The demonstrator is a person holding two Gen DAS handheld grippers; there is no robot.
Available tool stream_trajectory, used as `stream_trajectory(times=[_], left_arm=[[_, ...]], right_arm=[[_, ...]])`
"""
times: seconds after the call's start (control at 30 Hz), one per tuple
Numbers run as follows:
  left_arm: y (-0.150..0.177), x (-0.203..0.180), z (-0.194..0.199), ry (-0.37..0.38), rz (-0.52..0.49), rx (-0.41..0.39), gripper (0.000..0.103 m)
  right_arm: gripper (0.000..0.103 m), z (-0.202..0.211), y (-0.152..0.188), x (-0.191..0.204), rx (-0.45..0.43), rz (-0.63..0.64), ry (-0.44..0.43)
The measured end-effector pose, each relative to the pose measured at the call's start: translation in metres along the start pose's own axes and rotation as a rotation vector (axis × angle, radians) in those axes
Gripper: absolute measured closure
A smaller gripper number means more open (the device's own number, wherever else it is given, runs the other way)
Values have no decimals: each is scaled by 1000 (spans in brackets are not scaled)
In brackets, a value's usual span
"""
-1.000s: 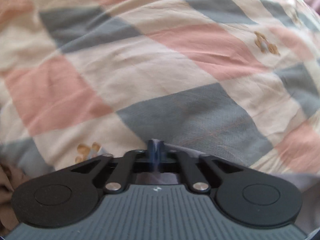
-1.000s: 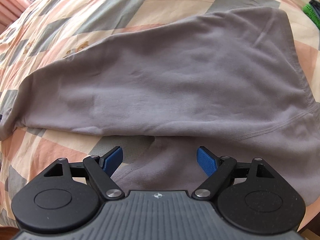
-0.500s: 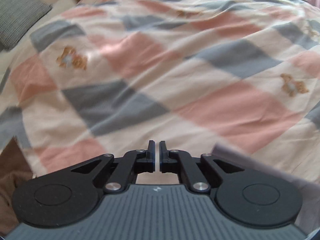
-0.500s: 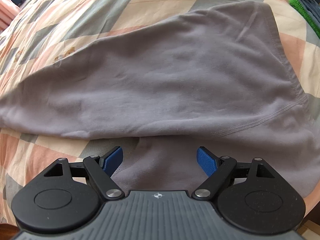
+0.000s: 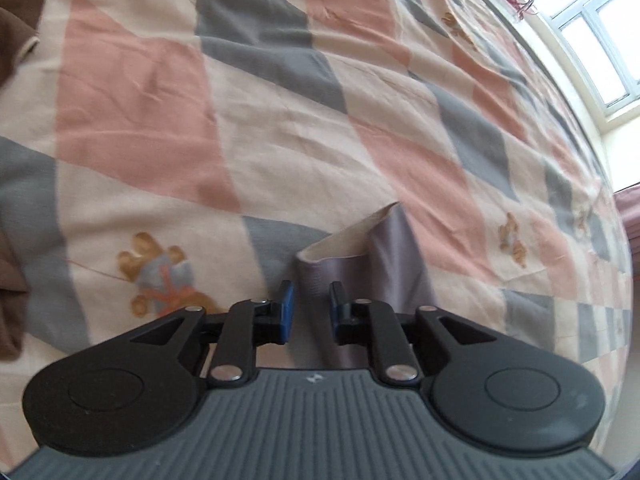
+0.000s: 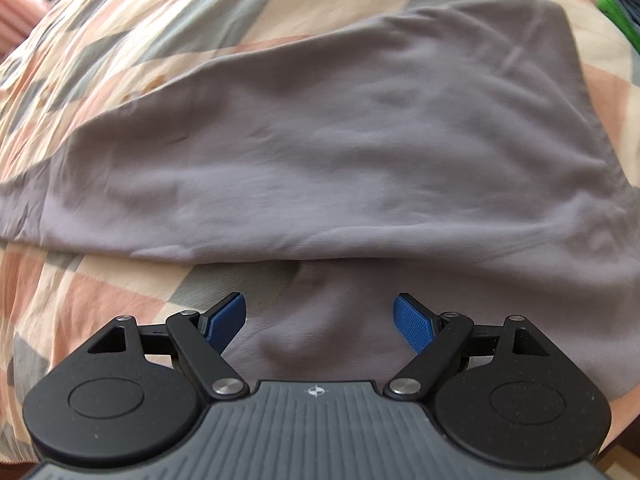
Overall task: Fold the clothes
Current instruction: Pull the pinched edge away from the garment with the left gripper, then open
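Note:
A grey long-sleeved garment [image 6: 320, 140] lies spread on the checked bedspread [image 6: 100, 300], its upper layer folded over a lower one. My right gripper [image 6: 320, 316] hovers just above its near edge, wide open, blue pads clear of the cloth. In the left wrist view a narrow grey sleeve end [image 5: 384, 248] with a pale cuff lies on the bedspread [image 5: 280, 120] and runs back between the fingers of my left gripper [image 5: 311, 308]. Its jaws are opening: a small gap shows and the pads do not press the sleeve.
Brown clothing [image 5: 12, 32] lies at the left edge of the bed in the left wrist view. A window [image 5: 600, 40] is beyond the far right side. A green and dark folded item [image 6: 616, 8] sits at the top right of the right wrist view.
The left gripper's jaws went from shut to slightly parted. Its view swung and rolled across the bed, and the grey sleeve end now lies between its fingers. The right gripper stayed open and in place.

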State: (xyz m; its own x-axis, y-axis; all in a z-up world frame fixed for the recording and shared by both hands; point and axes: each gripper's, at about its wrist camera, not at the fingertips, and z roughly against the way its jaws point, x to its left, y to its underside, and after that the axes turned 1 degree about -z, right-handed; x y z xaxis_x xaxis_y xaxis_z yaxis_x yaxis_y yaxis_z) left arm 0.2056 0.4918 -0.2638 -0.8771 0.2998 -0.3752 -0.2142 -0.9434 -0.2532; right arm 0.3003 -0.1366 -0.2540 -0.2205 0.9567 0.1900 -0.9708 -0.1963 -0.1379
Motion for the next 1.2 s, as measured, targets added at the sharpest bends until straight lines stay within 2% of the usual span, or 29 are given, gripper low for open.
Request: stream_trajectory(times=[0.17,0.3,0.5,0.57,0.6,0.63,0.67,0.87,1.03,1.07,1.13,1.2], left_arm=[[-6,-2,5,21,22,-5,81],[-21,3,5,12,102,30,80],[-34,-6,-17,-62,136,129,75],[-36,-7,-29,-101,140,166,76],[-37,-7,-34,-120,141,184,79],[-37,-7,-35,-123,130,188,87],[-36,-7,-32,-115,112,183,102],[-33,4,6,-64,-37,99,102],[-34,33,-3,-298,-160,39,103],[-34,40,-2,-310,-162,34,103],[-33,43,11,-222,-154,14,102],[-29,29,25,-141,-237,-3,102]], right_arm=[[20,5,4,-4,-9,-26,15],[20,7,9,-6,-10,-41,21],[20,5,15,-4,2,-40,18],[20,5,15,-3,0,-35,19],[20,5,15,-3,-1,-34,20],[20,5,14,-3,-2,-32,22],[20,5,14,-3,-3,-31,24],[20,5,13,-6,-7,-44,30],[20,-1,11,-2,1,-37,21],[20,-2,11,0,5,-29,18],[20,-2,11,4,7,-14,11],[20,-2,11,5,9,-9,10]])
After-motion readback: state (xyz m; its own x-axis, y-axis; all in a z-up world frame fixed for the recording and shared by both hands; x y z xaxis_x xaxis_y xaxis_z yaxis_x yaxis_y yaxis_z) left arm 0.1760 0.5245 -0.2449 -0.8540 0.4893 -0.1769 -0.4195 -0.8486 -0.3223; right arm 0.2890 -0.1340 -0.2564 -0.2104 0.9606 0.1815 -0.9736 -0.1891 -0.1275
